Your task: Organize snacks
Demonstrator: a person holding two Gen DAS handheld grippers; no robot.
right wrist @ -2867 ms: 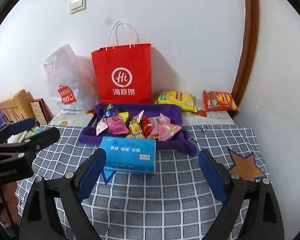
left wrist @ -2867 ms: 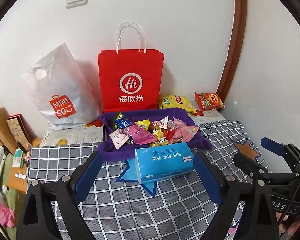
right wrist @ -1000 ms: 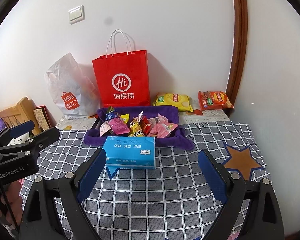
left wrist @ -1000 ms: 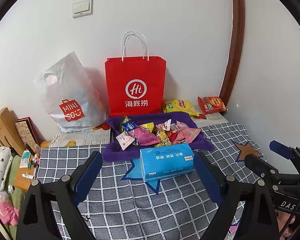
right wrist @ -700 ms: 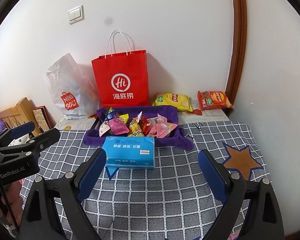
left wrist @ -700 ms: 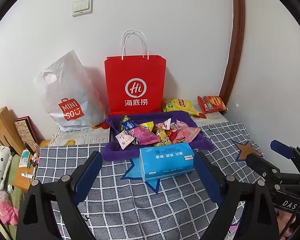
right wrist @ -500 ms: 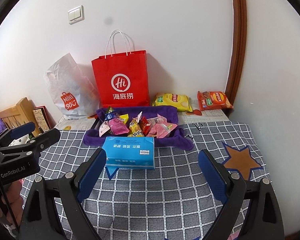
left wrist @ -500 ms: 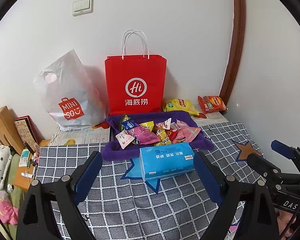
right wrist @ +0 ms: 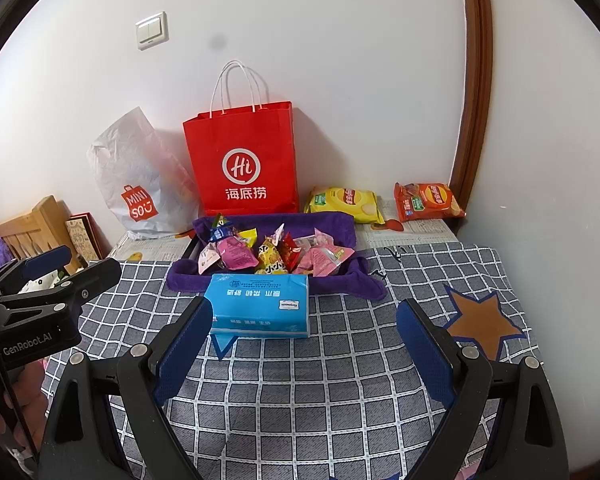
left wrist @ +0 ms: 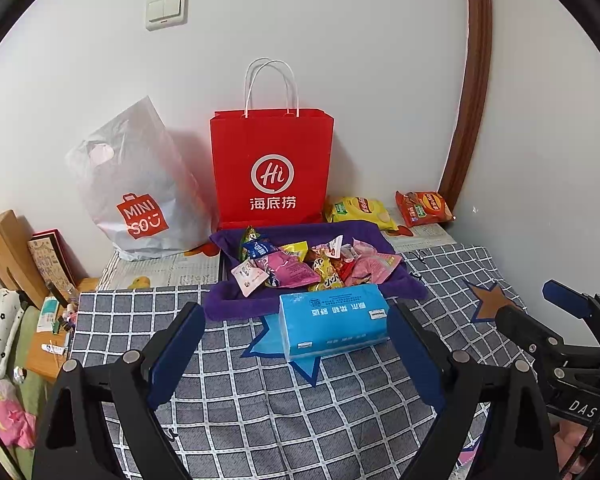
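Note:
Several small snack packets [left wrist: 288, 268] [right wrist: 268, 254] lie piled in a purple cloth-lined tray [left wrist: 236, 304] [right wrist: 340, 224] on the checked cloth. A yellow chip bag [left wrist: 360, 210] [right wrist: 346, 200] and a red chip bag [left wrist: 424, 208] [right wrist: 428, 200] lie behind it by the wall. A red paper bag [left wrist: 272, 168] [right wrist: 242, 160] stands upright behind the tray. My left gripper [left wrist: 296, 354] and right gripper [right wrist: 304, 352] are both open and empty, held above the cloth in front of a blue tissue pack [left wrist: 334, 320] [right wrist: 260, 306].
A white MINISO plastic bag [left wrist: 136, 184] [right wrist: 140, 180] leans on the wall at left. Wooden furniture and books [left wrist: 16, 252] stand at the far left. A brown door frame [left wrist: 468, 92] runs up the right corner. The other gripper shows at each view's side [left wrist: 560, 336] [right wrist: 44, 288].
Both grippers drew back and rose slightly since 2.9 s ago, so the scene looks farther; over the last second almost nothing moved. Both stay open.

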